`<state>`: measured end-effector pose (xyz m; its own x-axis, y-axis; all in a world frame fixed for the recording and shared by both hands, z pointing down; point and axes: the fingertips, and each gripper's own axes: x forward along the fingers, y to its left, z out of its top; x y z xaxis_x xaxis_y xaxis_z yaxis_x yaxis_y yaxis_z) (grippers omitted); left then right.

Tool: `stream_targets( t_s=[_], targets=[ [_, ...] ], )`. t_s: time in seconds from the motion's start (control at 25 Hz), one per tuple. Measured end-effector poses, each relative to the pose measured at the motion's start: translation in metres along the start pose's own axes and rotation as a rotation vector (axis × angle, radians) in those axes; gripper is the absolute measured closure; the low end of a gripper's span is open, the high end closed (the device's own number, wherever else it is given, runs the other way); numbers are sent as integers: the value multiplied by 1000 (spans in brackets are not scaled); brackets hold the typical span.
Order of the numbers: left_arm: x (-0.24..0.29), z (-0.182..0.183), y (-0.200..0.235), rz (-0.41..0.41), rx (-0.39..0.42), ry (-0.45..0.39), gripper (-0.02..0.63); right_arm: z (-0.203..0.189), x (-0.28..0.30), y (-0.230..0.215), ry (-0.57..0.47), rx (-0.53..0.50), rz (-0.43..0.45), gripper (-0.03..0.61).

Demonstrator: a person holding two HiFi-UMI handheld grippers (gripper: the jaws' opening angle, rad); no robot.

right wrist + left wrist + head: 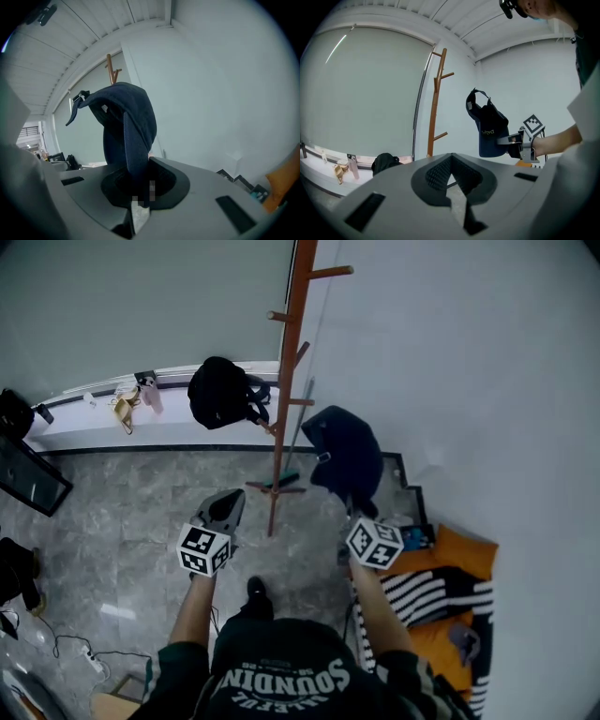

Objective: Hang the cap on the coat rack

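Observation:
A navy cap (345, 454) hangs from my right gripper (354, 512), which is shut on its brim; in the right gripper view the cap (126, 122) rises straight out of the closed jaws (140, 176). The wooden coat rack (289, 381) stands just left of the cap, with bare pegs up its pole. My left gripper (228, 505) is held in front of the rack's foot, shut and empty. The left gripper view looks over its jaws (451, 161) at the rack (433, 112), the cap (490, 129) and the right gripper (513, 140) beside it.
A black backpack (222, 392) sits on the low white sill behind the rack, with small items (127, 407) to its left. Orange cushions and a striped cloth (441, 601) lie at the right by the wall. A black case (28, 474) and cables (75, 648) are on the left floor.

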<state>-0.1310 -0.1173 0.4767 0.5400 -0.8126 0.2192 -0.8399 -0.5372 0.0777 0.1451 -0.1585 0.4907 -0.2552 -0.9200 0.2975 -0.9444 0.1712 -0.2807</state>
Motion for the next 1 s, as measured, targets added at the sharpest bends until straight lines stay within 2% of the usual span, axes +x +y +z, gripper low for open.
stream_targets(
  t_s=[0.36, 0.68, 1.0],
  targets=[
    [42, 17, 27, -66, -1, -9, 614, -6, 23, 5, 4, 8, -20, 562],
    [76, 16, 25, -93, -45, 2, 615, -7, 31, -12, 39, 6, -35, 561],
    [112, 12, 22, -126, -35, 5, 615, -18, 43, -29, 45, 38, -48, 563]
  ],
)
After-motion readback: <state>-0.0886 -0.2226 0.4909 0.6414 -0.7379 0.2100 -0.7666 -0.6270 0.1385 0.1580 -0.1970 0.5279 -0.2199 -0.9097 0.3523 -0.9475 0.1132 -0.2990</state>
